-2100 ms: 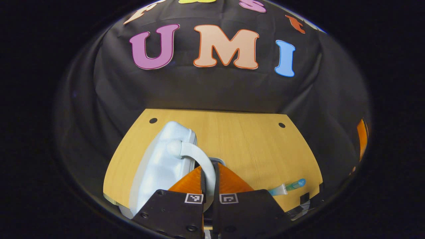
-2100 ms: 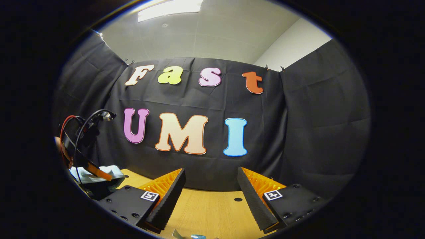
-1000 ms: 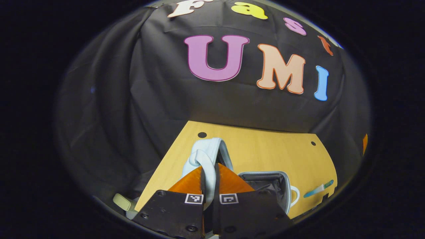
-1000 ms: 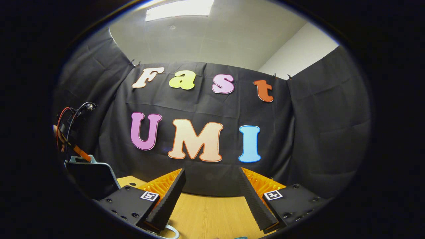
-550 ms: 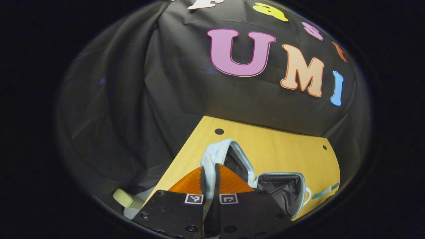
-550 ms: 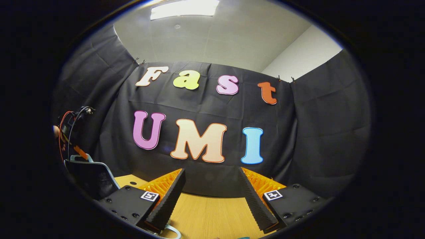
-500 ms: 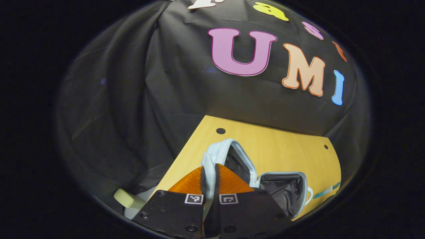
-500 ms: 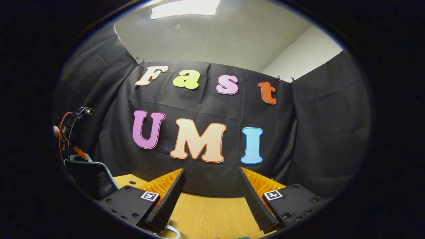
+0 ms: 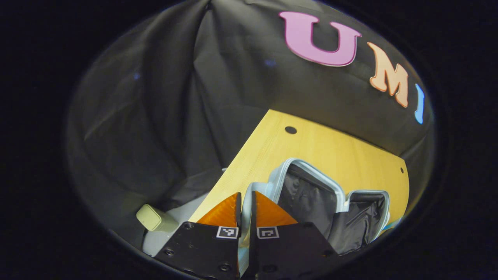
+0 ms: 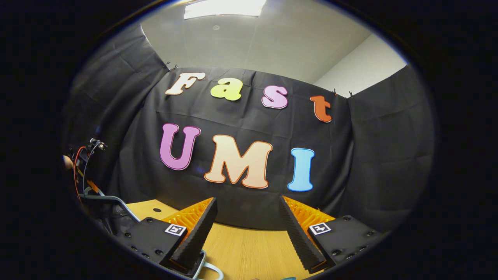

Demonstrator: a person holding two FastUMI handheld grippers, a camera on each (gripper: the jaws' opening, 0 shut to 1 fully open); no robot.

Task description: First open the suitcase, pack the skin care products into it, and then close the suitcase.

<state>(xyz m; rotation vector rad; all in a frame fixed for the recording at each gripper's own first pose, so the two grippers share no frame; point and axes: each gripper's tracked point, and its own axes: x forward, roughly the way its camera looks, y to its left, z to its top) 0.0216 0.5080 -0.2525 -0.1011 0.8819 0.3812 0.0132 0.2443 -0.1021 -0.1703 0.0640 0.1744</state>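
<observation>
Suitcase (image 9: 330, 202) lies opened on the table (image 9: 330, 147); left tongs (image 9: 245, 202) pinch its lid handle (image 9: 249, 194) to fold it back, right tongs (image 10: 247, 221) wait, spread empty.

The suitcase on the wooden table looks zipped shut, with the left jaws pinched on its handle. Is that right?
Not quite. In the left gripper view the suitcase lies open on the wooden table, its dark lining showing in both halves. The left gripper does have its jaws pinched on the pale handle.

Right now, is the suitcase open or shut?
Open. The suitcase lies spread on the table, both dark-lined halves showing; the left tongs grip its handle.
</observation>
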